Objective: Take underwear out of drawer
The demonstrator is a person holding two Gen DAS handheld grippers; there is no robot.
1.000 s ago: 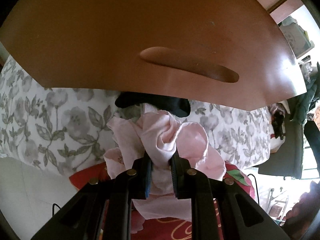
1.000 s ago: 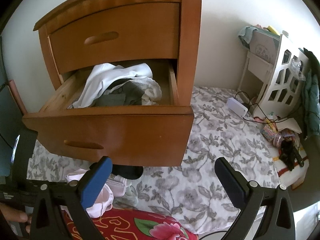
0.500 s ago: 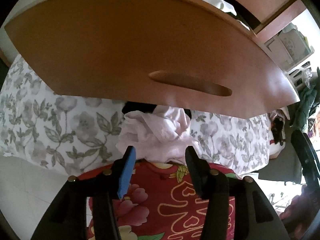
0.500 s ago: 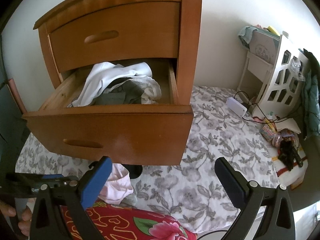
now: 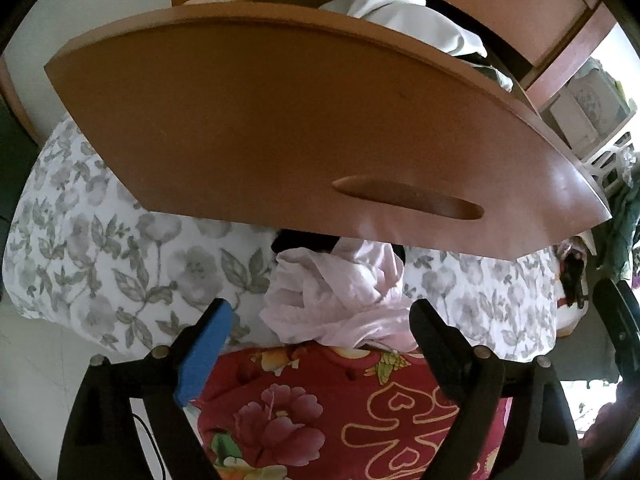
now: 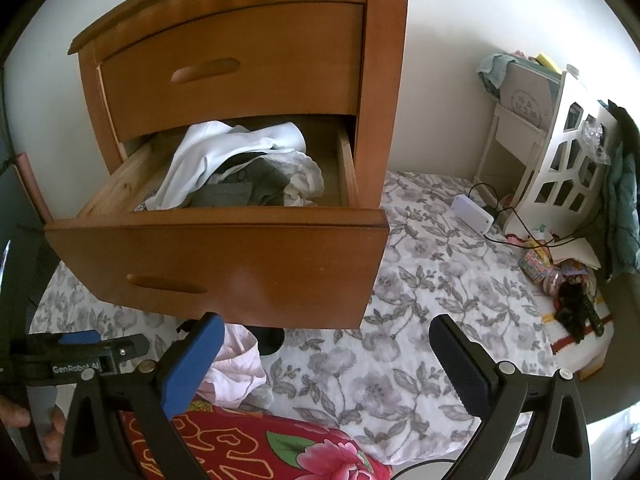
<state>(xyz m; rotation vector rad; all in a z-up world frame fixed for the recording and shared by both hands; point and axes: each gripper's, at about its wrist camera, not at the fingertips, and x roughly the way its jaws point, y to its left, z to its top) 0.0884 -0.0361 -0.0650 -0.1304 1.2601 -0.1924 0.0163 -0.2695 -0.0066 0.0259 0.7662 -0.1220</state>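
**Pink underwear out on the bed, more cloth left in the drawer**

Left hand-held gripper hangs with its fingers spread wide and nothing between them, just short of the pink underwear. That garment lies crumpled on the floral bedsheet, below the front of the open drawer and touching the edge of the red flowered blanket. So one piece looks to be out already. As a bunched heap it has no clear long axis and points no particular way. Inside the drawer, white and grey clothes remain piled; whether any is underwear I cannot tell. Right hand-held gripper is also spread and empty, above the bed.
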